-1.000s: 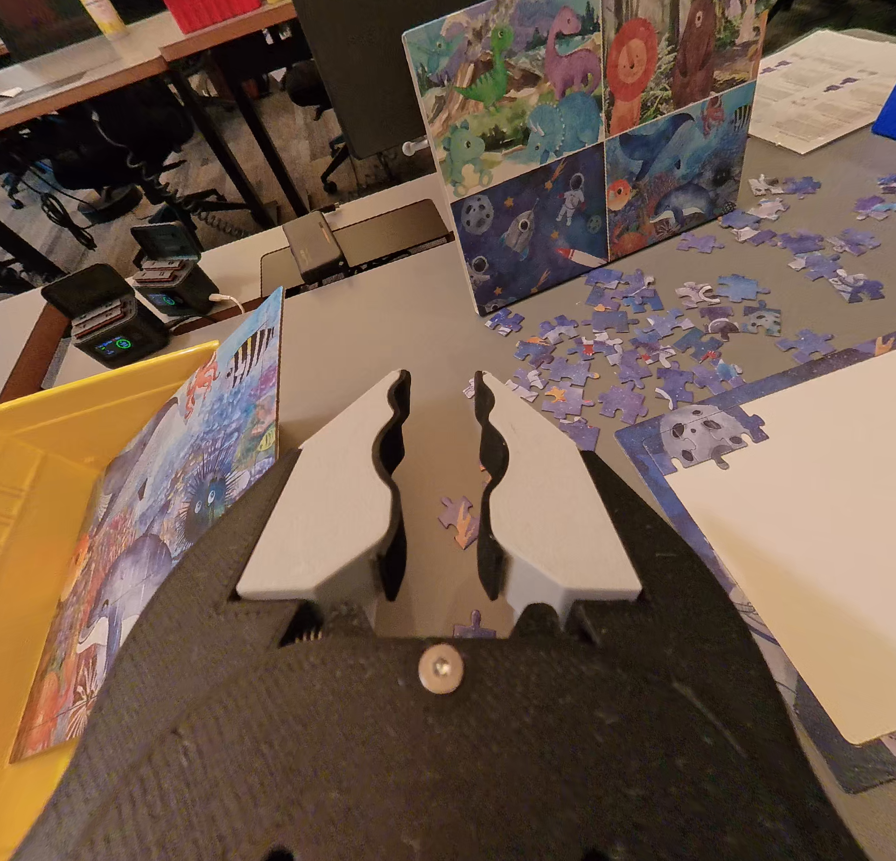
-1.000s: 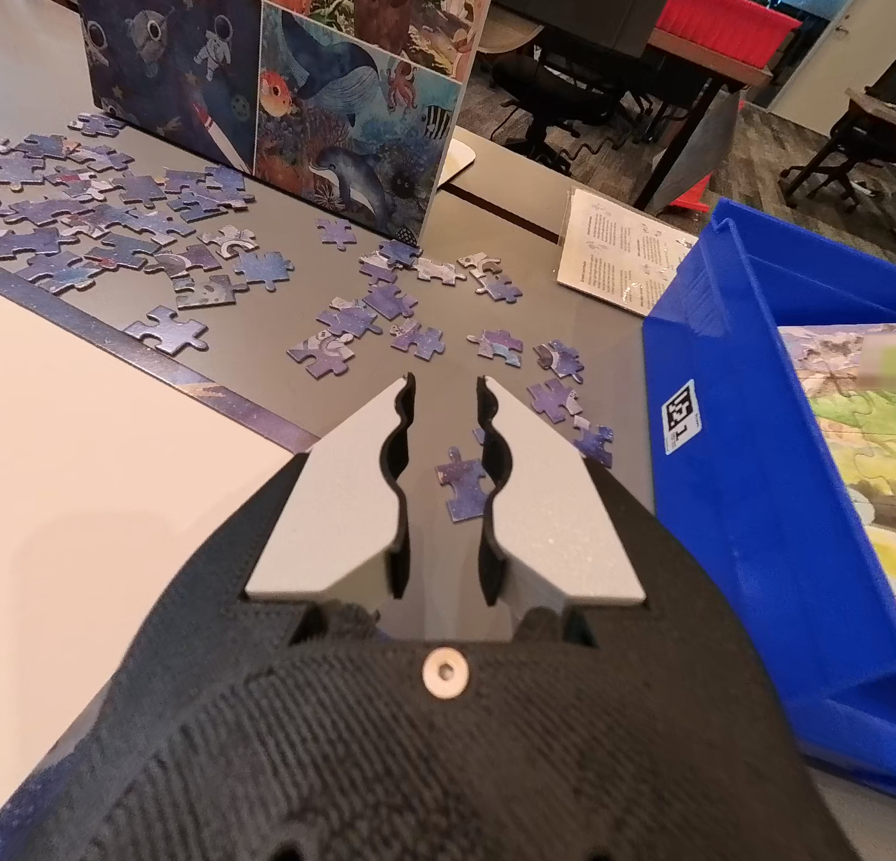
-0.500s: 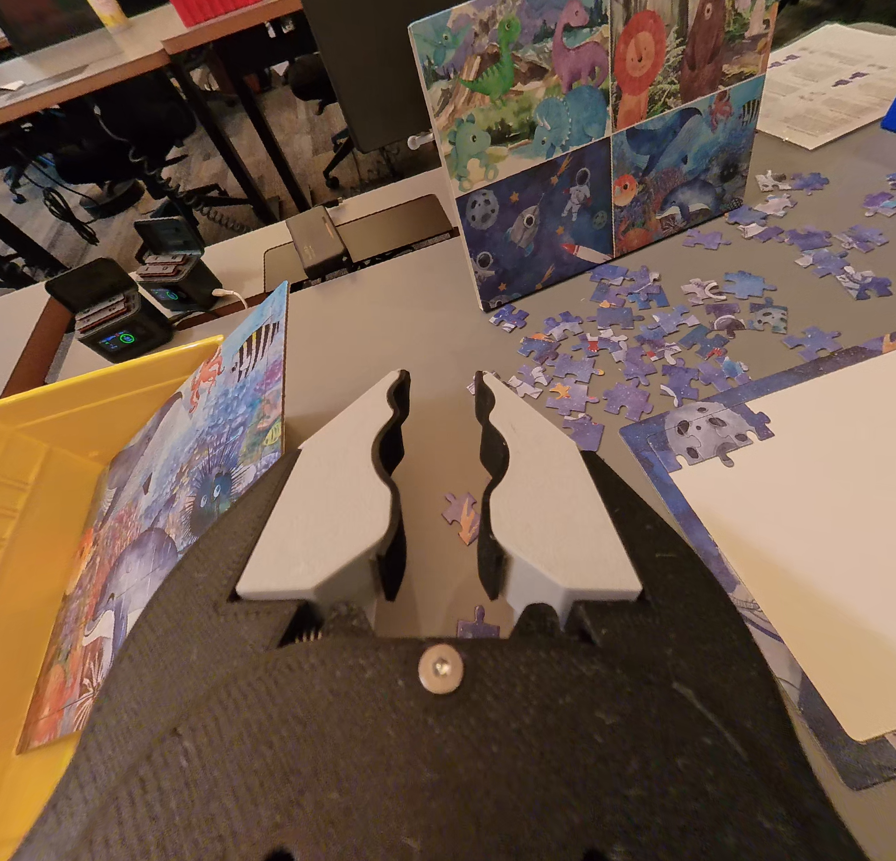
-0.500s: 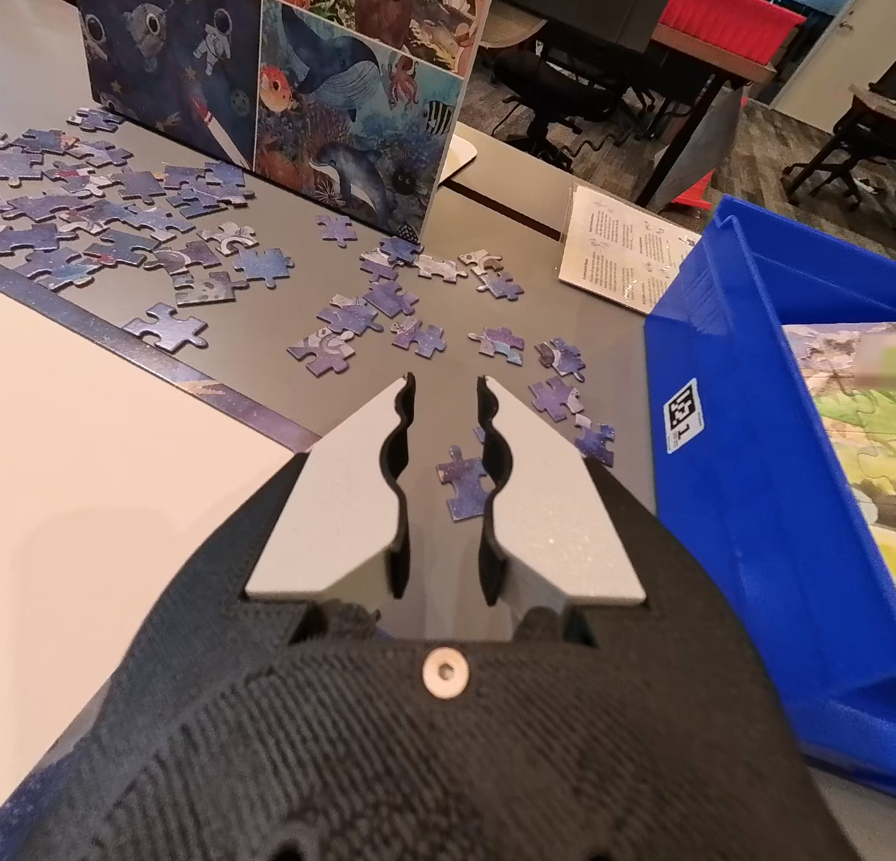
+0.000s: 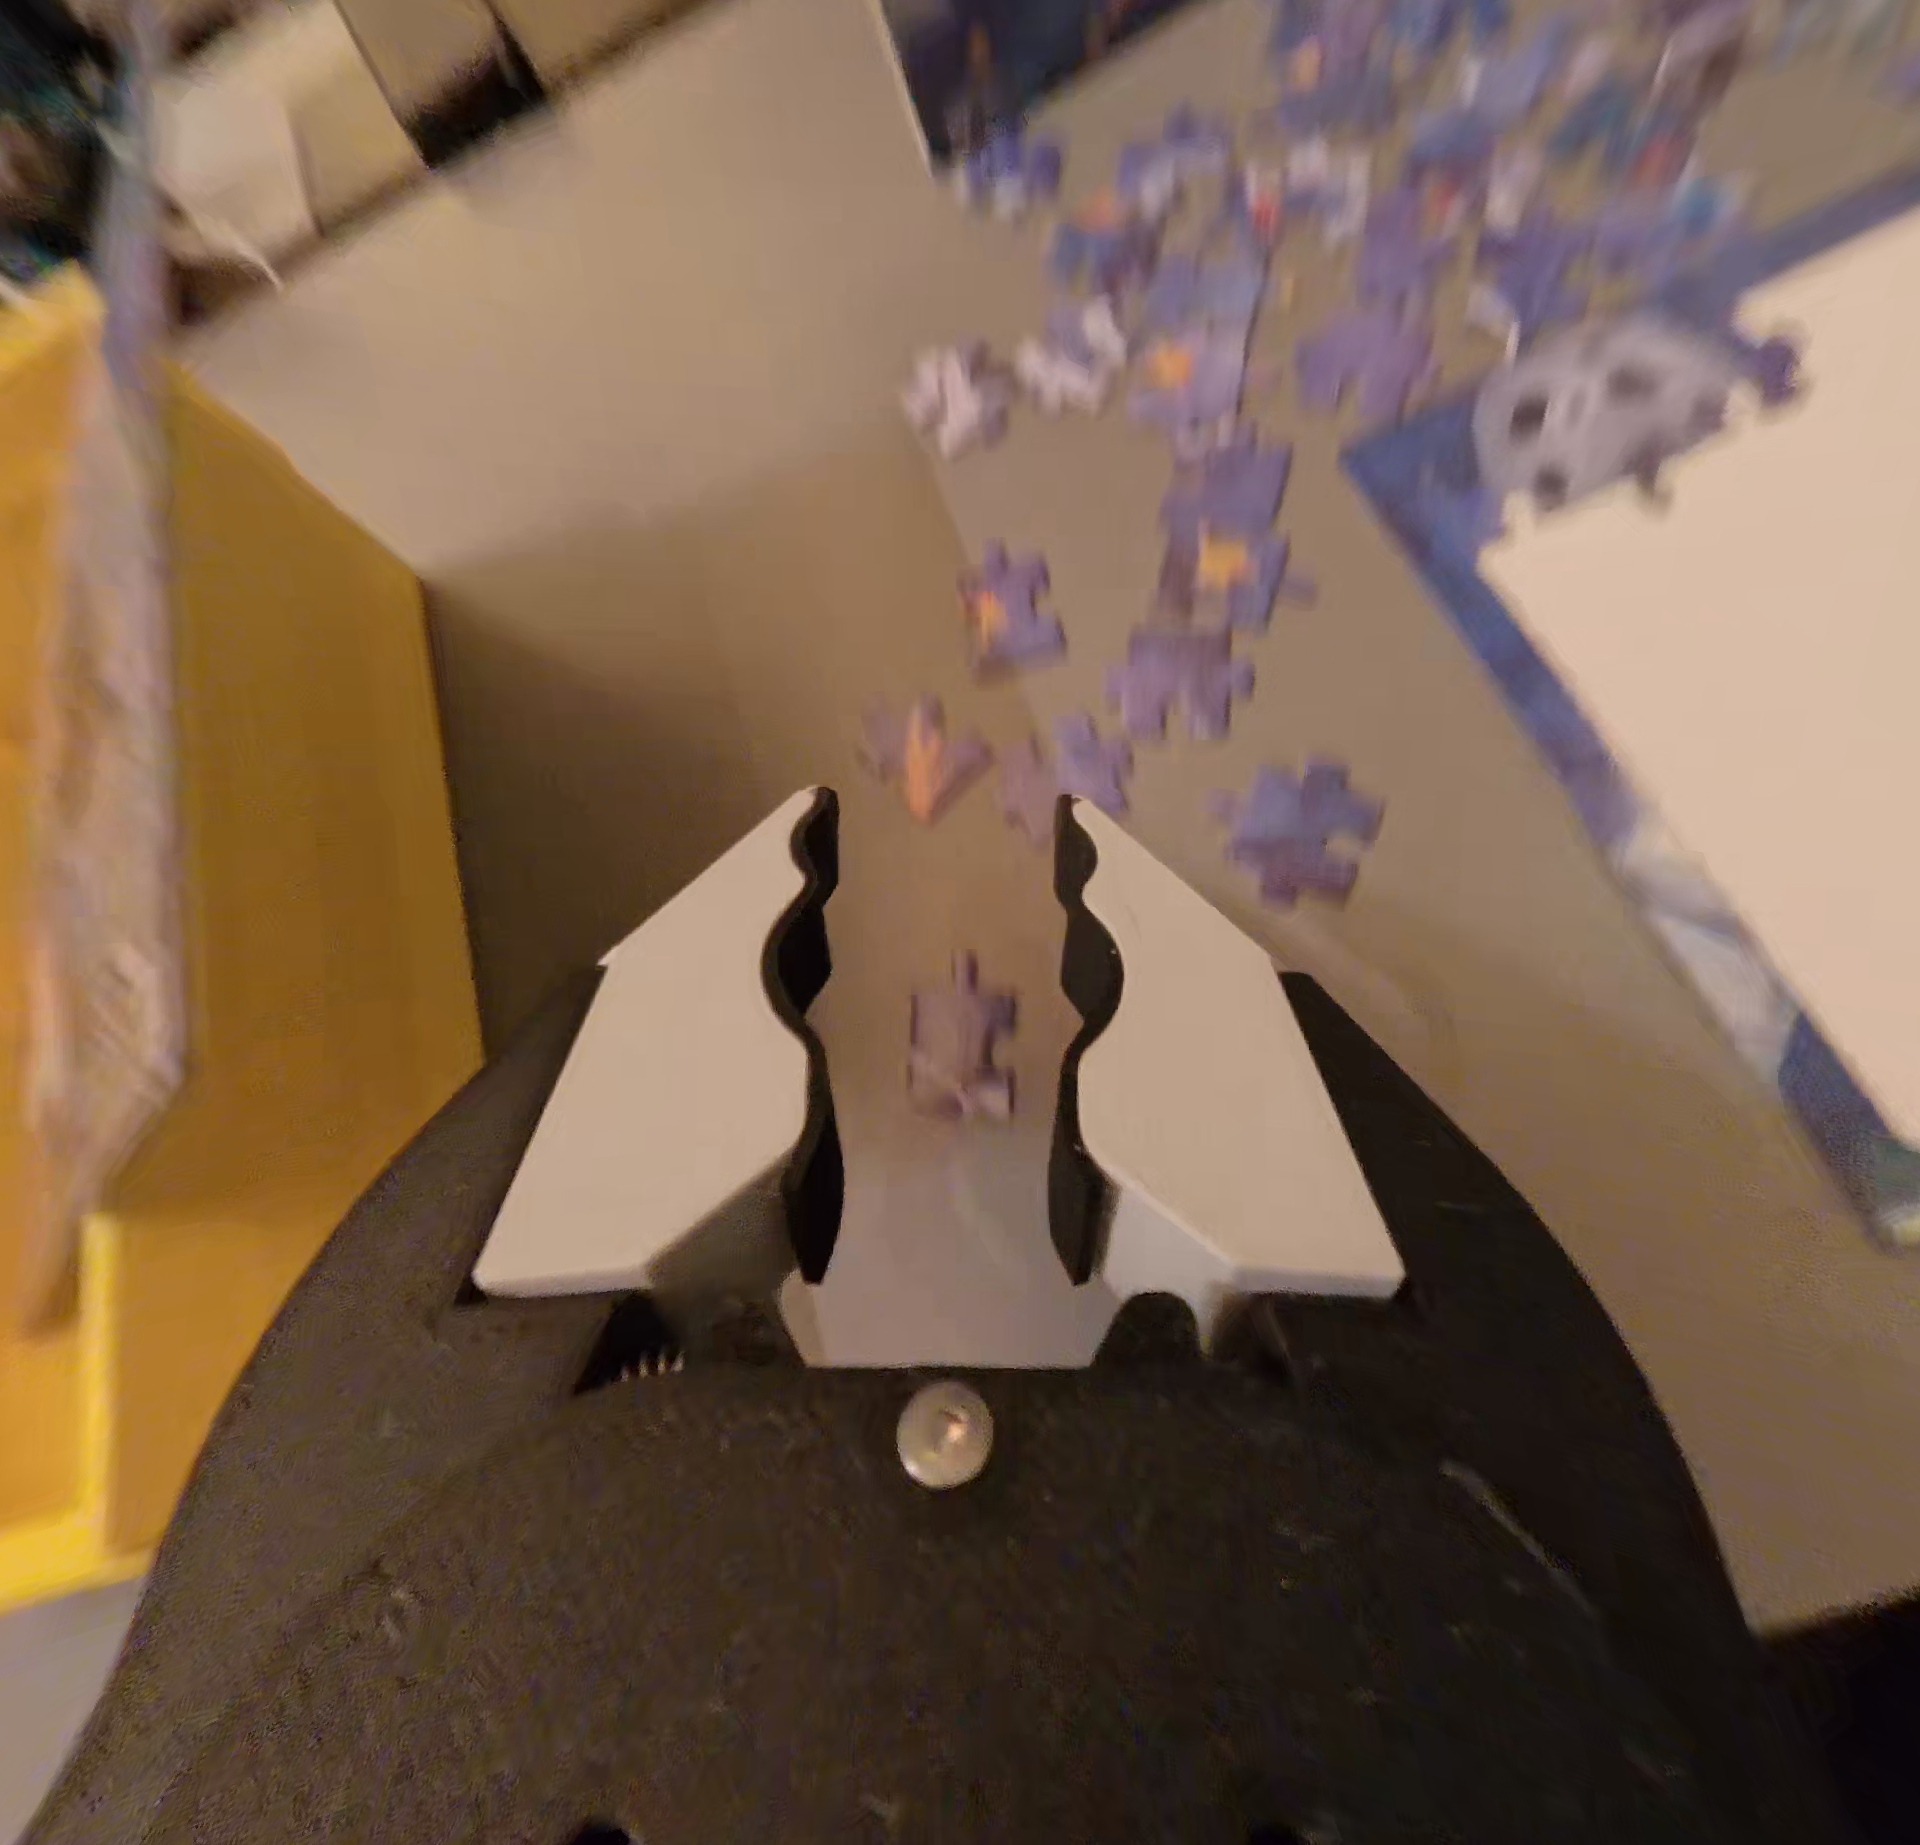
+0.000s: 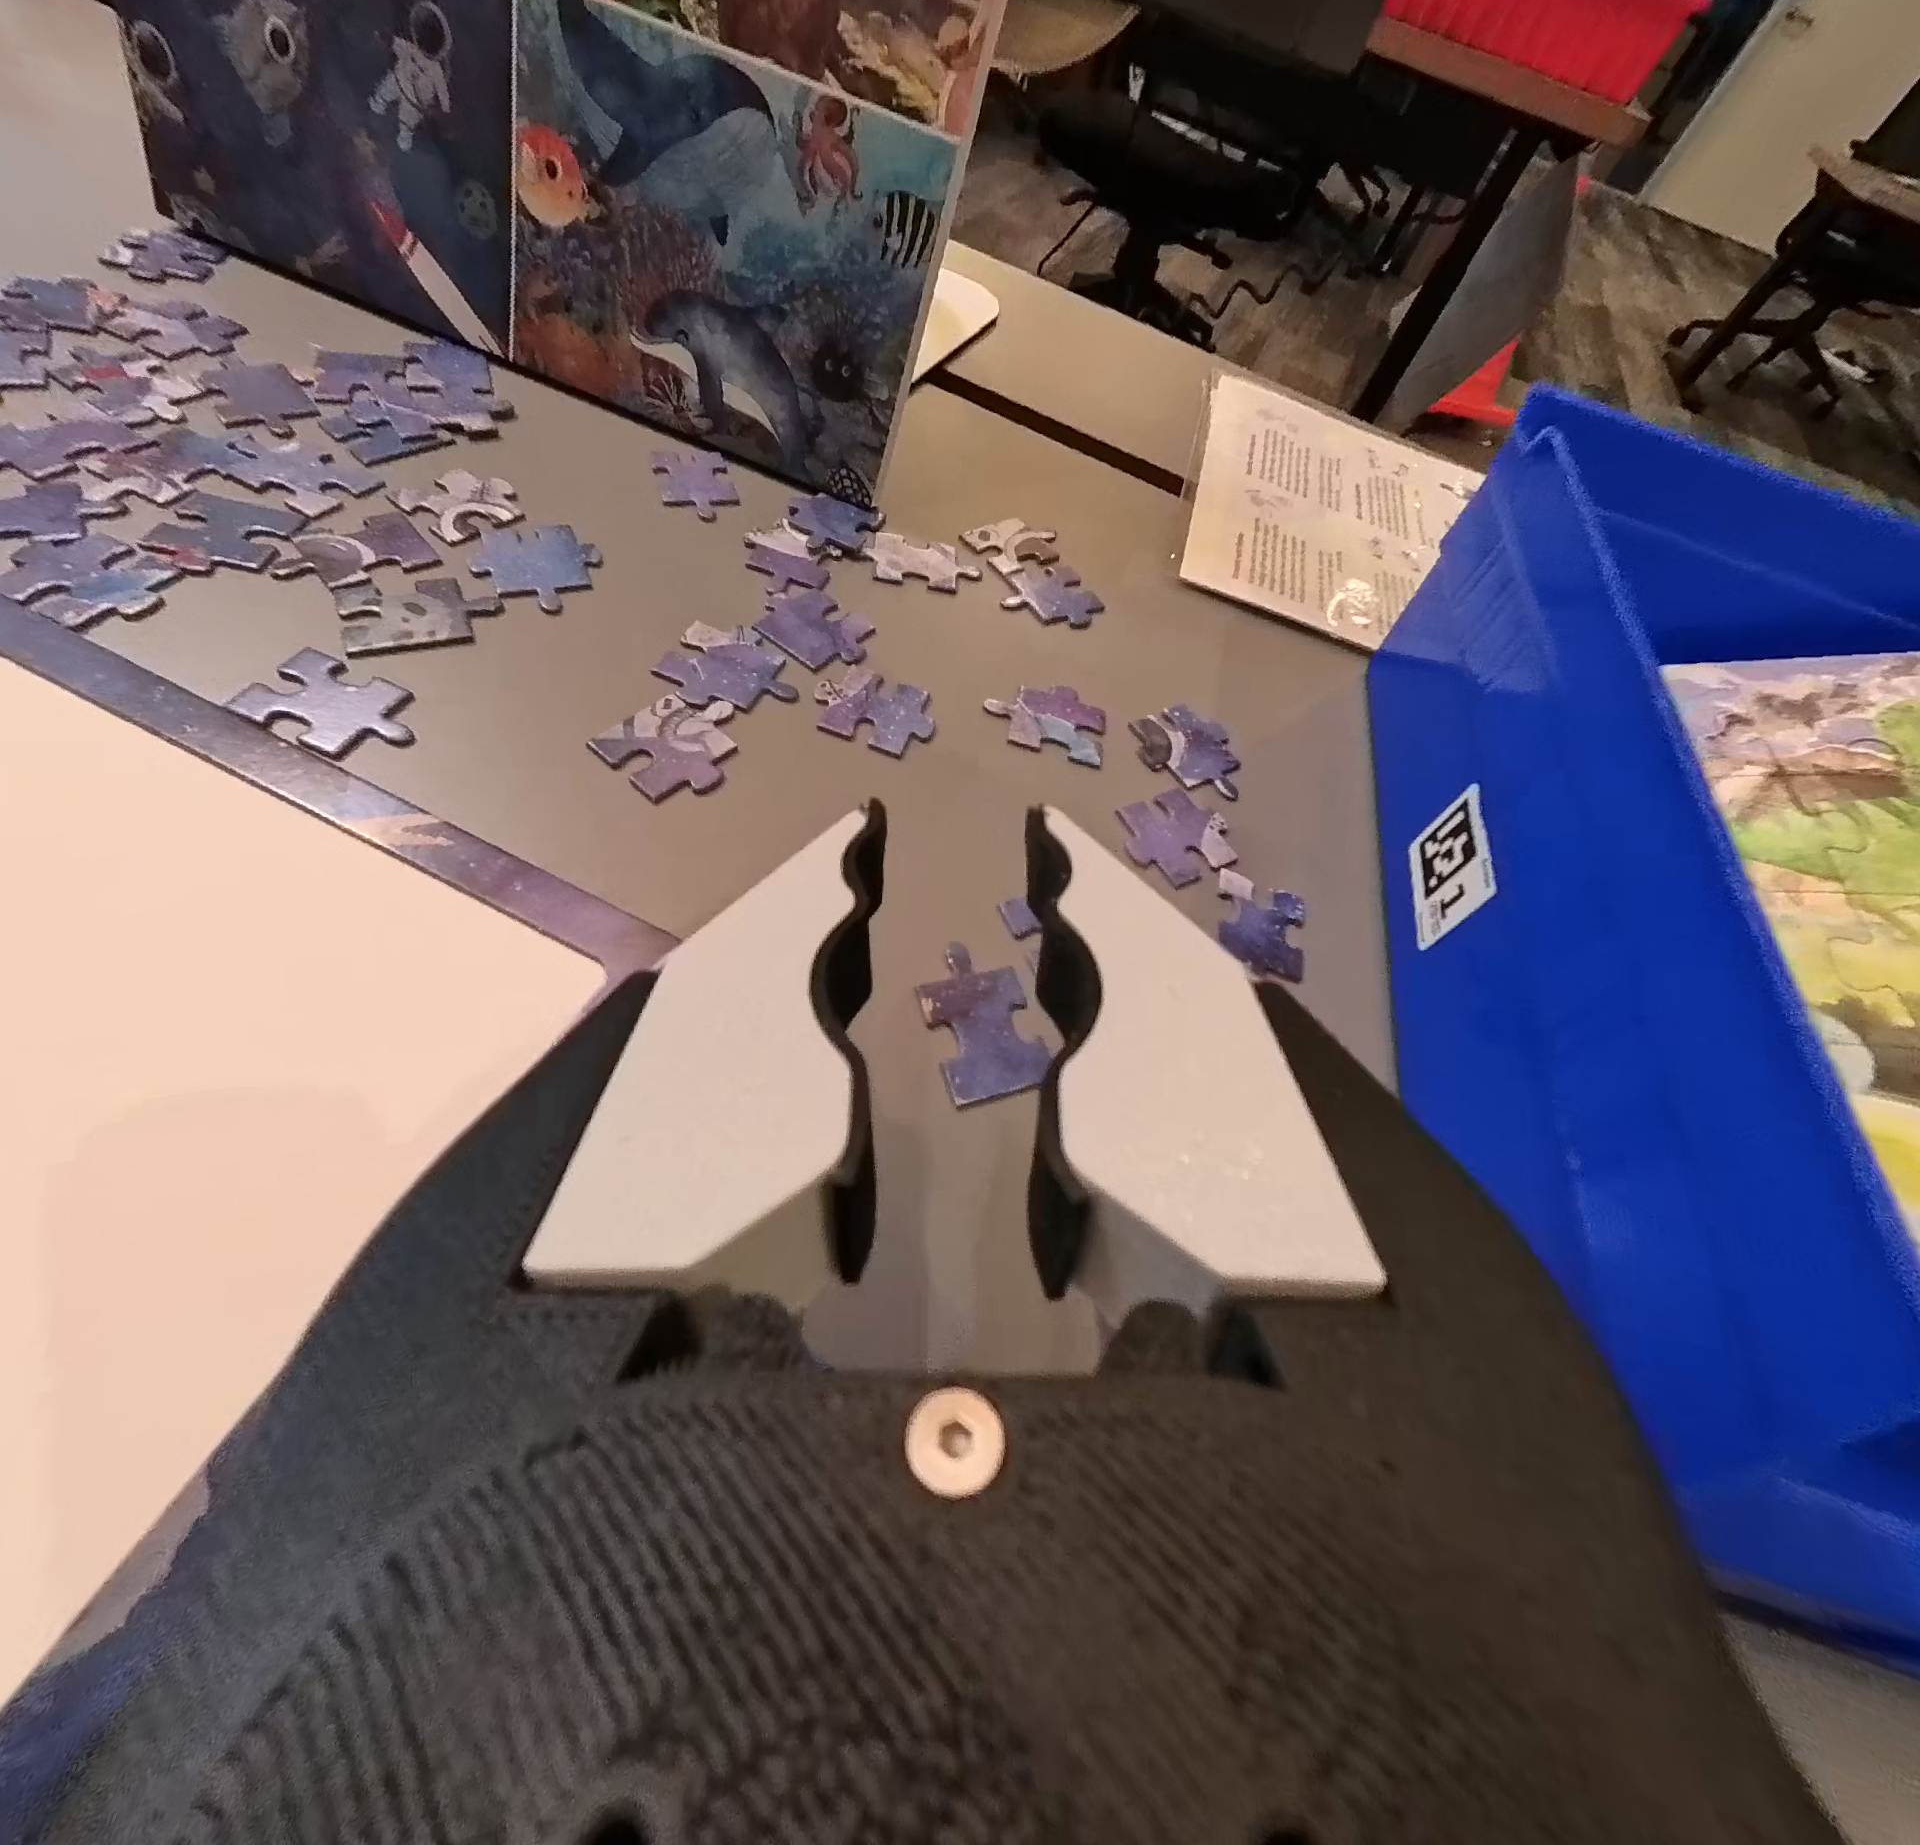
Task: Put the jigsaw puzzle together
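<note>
- While the left wrist view is smeared with blur, we can tell our left gripper point(image 5: 945, 808) hangs over the grey table point(image 5: 644, 507) with its fingers point(image 5: 665, 1047) spread and nothing between them; a loose purple puzzle piece point(image 5: 961, 1042) lies flat on the table below the gap, untouched.
- Just to the left stands a yellow bin point(image 5: 260, 756) with a finished puzzle board point(image 5: 94, 715) leaning in it.
- Our right gripper point(image 6: 951, 819) has its fingers point(image 6: 727, 1068) parted and holds nothing; a blue starry puzzle piece point(image 6: 987, 1032) lies on the table under the gap, partly hidden by the right finger, so we cannot tell whether they touch.
- That piece lies flat, its long axis running roughly away from the camera, one knob pointing to the far side.
- Only a few grey moon pieces point(image 5: 1621, 398) sit joined at a corner of the puzzle frame point(image 6: 436, 839); its pale bed point(image 6: 208, 964) is otherwise bare, and many pieces point(image 6: 727, 673) are scattered before the upright picture box point(image 6: 582, 185).
- A blue bin point(image 6: 1621, 964) stands at the right.
</note>
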Motion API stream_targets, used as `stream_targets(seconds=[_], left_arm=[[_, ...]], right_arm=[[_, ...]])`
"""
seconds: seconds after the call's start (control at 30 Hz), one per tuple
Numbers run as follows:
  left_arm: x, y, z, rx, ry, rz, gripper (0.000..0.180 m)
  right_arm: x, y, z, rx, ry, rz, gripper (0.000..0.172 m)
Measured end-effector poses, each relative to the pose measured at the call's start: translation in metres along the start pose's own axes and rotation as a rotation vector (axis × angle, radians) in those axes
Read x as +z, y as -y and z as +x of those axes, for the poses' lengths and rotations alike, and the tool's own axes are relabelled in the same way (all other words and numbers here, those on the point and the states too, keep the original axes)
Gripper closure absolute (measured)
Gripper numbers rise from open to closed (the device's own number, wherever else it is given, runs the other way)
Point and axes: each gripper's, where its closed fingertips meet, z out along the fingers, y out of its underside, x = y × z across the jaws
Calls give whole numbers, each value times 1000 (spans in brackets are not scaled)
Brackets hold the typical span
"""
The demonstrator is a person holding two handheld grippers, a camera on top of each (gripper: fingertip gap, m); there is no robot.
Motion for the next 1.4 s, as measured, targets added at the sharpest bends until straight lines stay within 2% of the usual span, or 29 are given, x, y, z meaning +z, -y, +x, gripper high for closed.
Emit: stream_targets(seconds=[0.1,0.27,0.53,0.7,0.8,0.97,1.4], left_arm=[[-3,-48,3,-80,-18,-77,133],[-4,-76,-4,-212,-11,-72,128],[9,-84,-1,-254,-18,-102,128],[9,-85,2,-276,-51,-90,136],[7,-85,3,-266,-52,-85,150],[6,-85,4,-261,-51,-72,154],[-2,-85,13,-231,-66,-65,155]], right_arm=[[-3,7,1,-2,-11,32,147],[-5,13,-3,-1,-1,62,148],[-5,11,-4,-15,4,52,148],[-3,8,-5,-26,4,40,148],[-3,8,-5,-25,5,36,148],[-2,7,-4,-24,4,32,148],[-2,7,-6,-28,7,32,148]])
